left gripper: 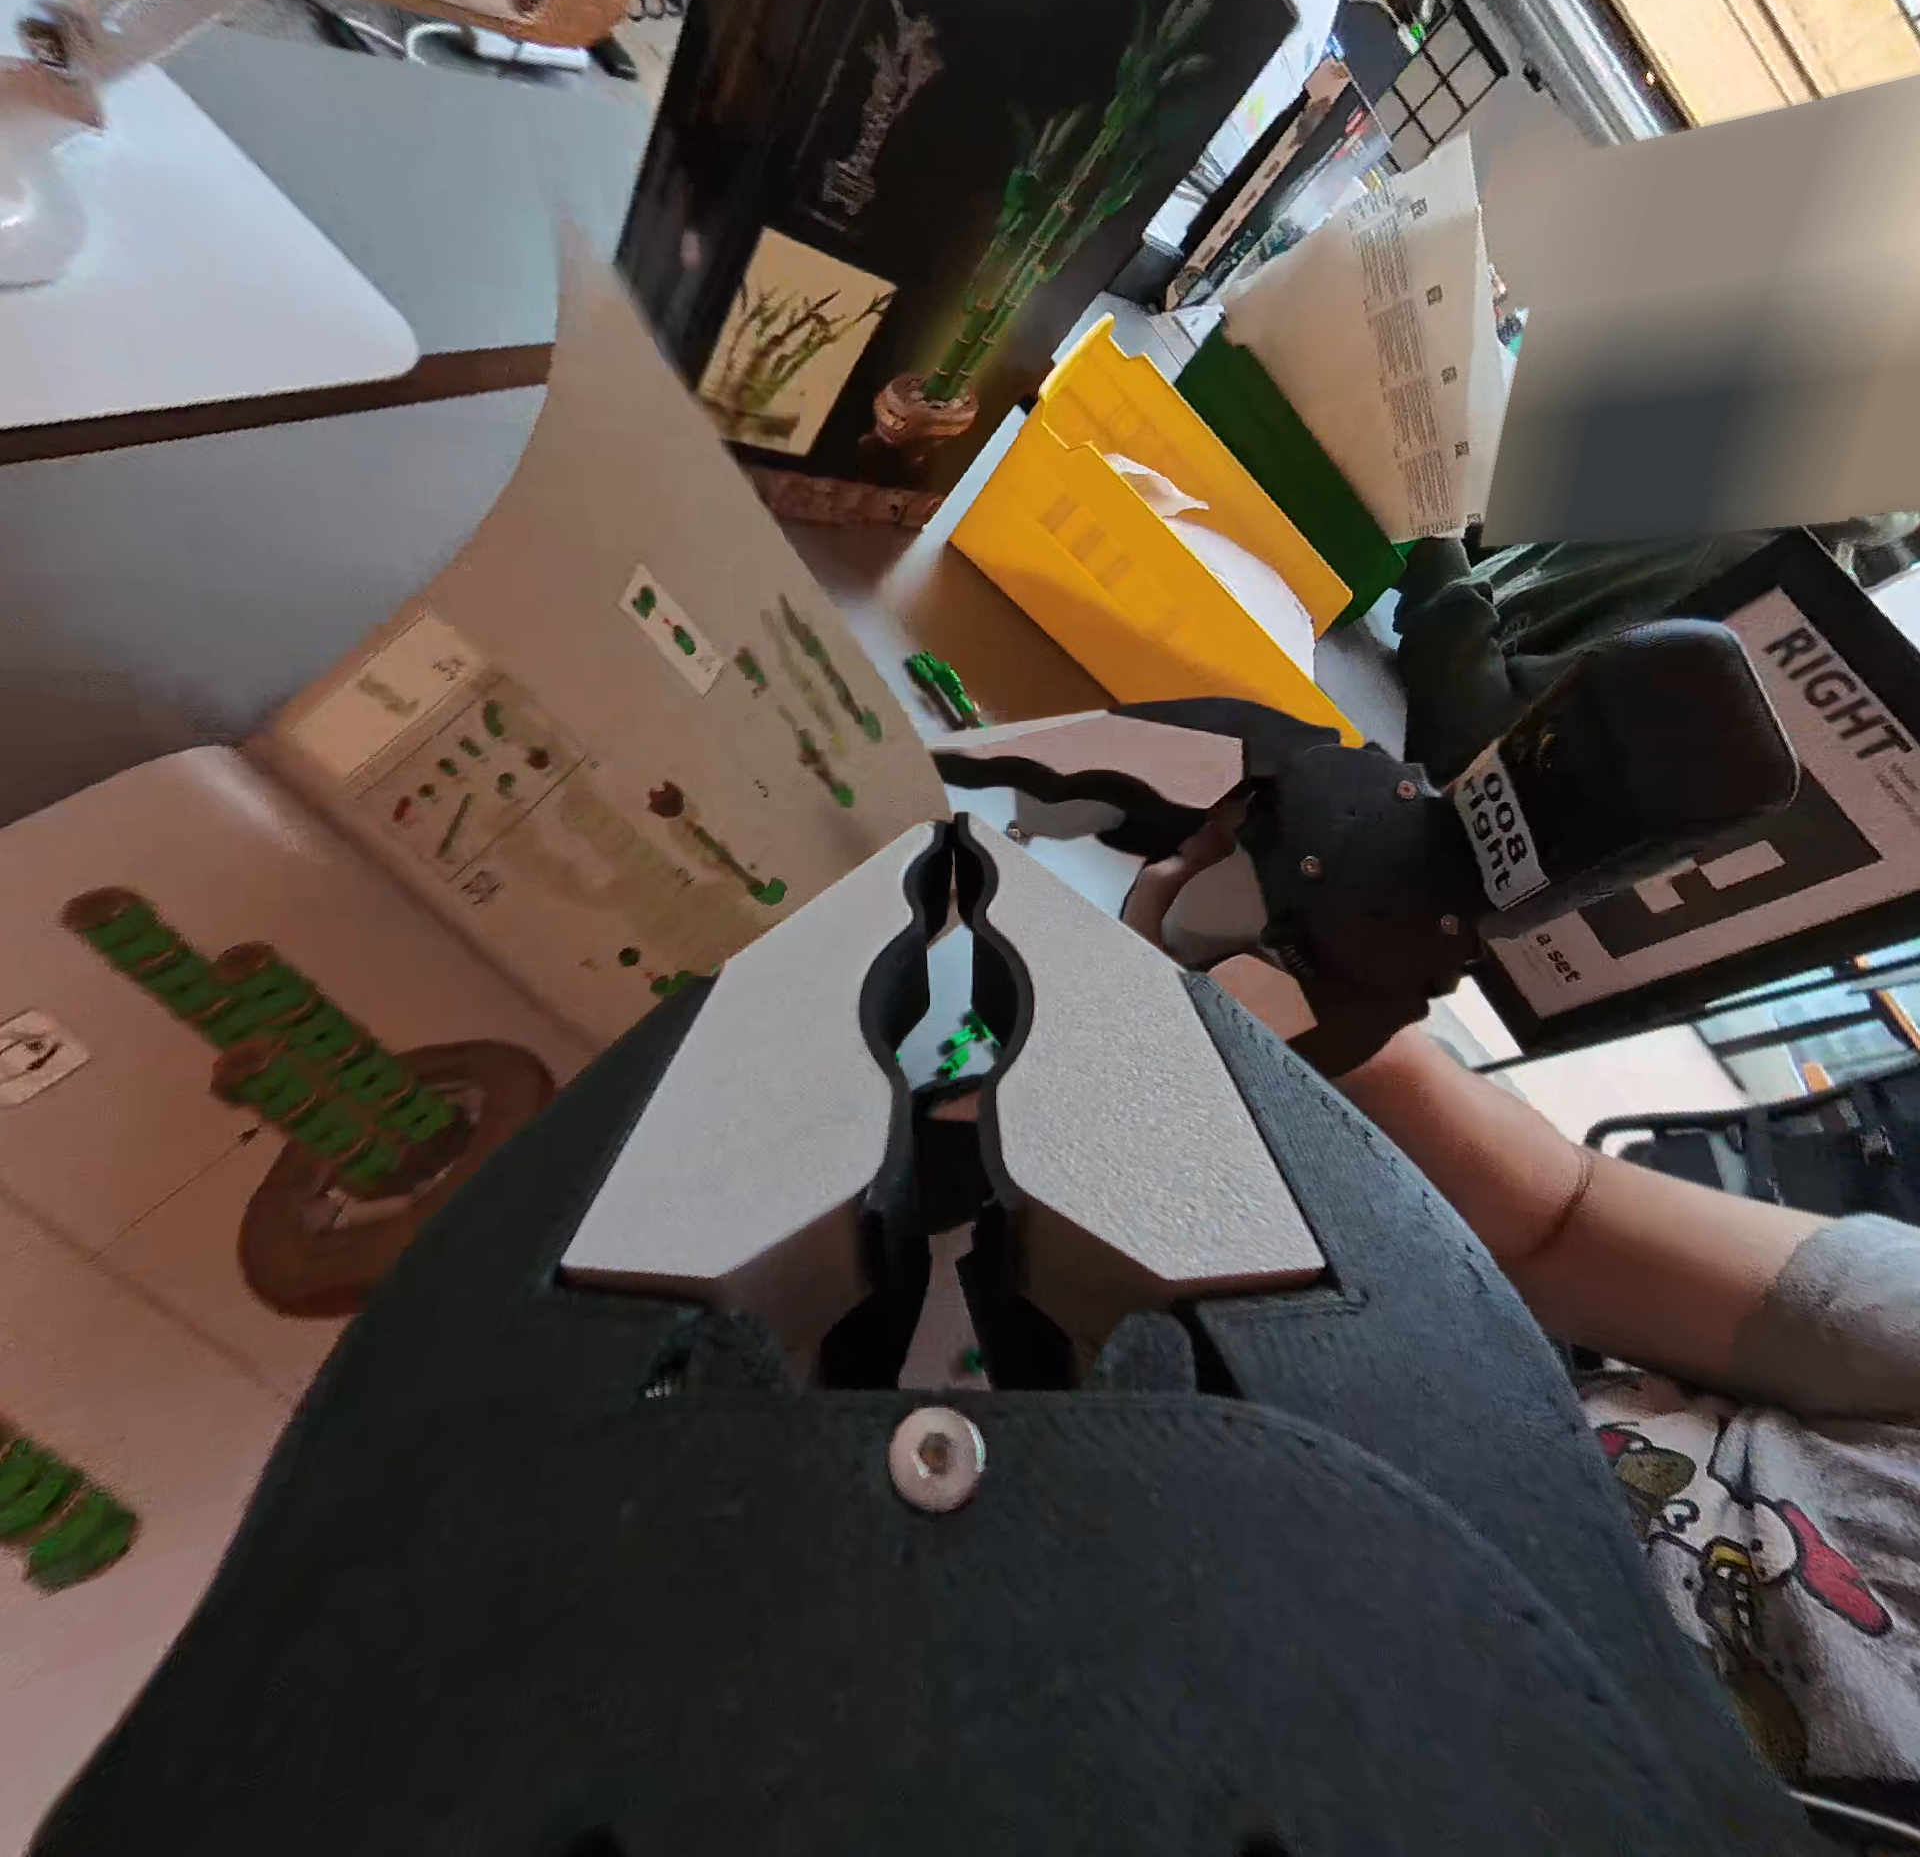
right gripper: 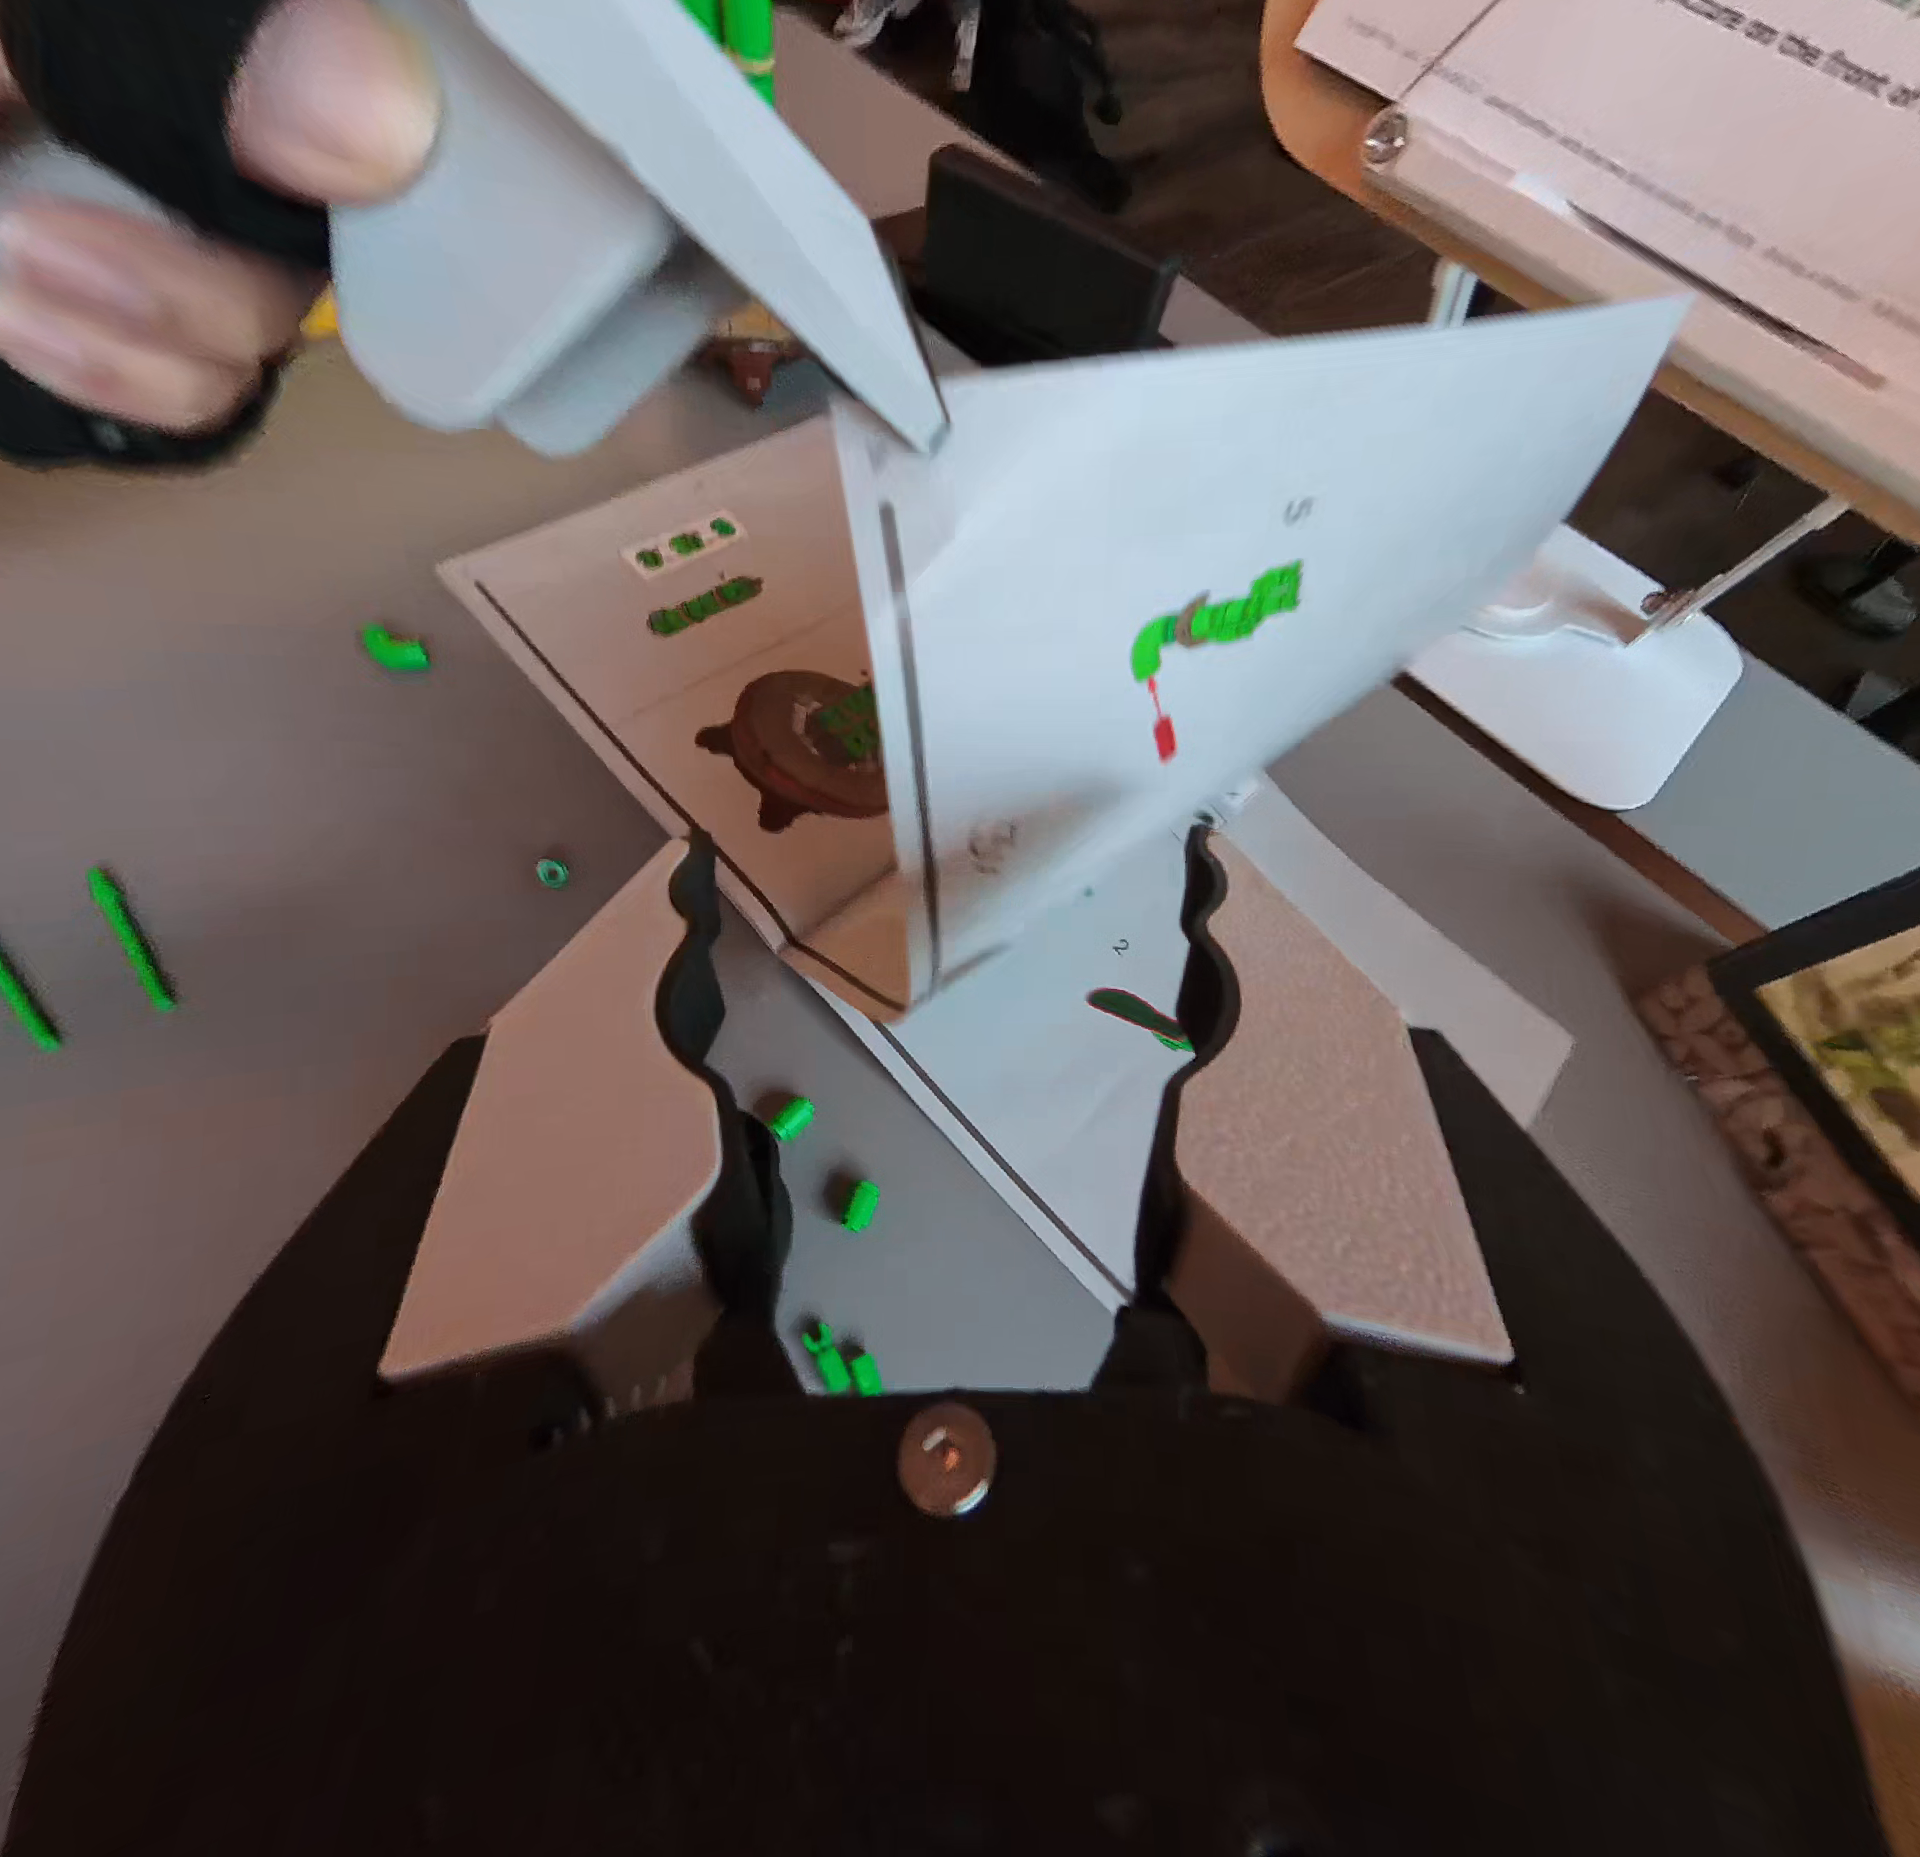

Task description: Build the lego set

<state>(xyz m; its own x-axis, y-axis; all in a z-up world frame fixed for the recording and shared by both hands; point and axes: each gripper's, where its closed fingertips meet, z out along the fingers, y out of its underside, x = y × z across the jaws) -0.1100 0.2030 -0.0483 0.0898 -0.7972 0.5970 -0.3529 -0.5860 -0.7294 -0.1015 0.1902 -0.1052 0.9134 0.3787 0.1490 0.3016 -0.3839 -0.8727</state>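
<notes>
The instruction booklet (right gripper: 748, 602) lies open on the grey table. My left gripper (left gripper: 956, 839) is shut on the top corner of one page (right gripper: 1247, 560) and holds it lifted and curled; it also shows in the right wrist view (right gripper: 925, 425). My right gripper (right gripper: 951, 862) is open and empty, its fingers either side of the lifted page's lower edge; it shows in the left wrist view (left gripper: 987, 794) too. Loose green Lego pieces (right gripper: 790, 1116) lie on the table under and left of the right gripper, among them a curved piece (right gripper: 395, 649) and a long rod (right gripper: 130, 934).
The black Lego box (left gripper: 935, 197) stands behind the booklet, with a yellow bin (left gripper: 1143, 560) and a green bin (left gripper: 1288, 467) to its right. More green pieces (left gripper: 940, 680) lie near the bins. A white stand base (right gripper: 1590, 685) and a wooden board with paper (right gripper: 1662, 93) are beyond the booklet. My hands' fingertips stand some 6 centimeters from each other. To the long rod (right gripper: 130, 934): right tips about 20 centimeters, left tips about 25 centimeters. The curved piece (right gripper: 395, 649) sits 20 centimeters or so from the ends of my right fingers.
</notes>
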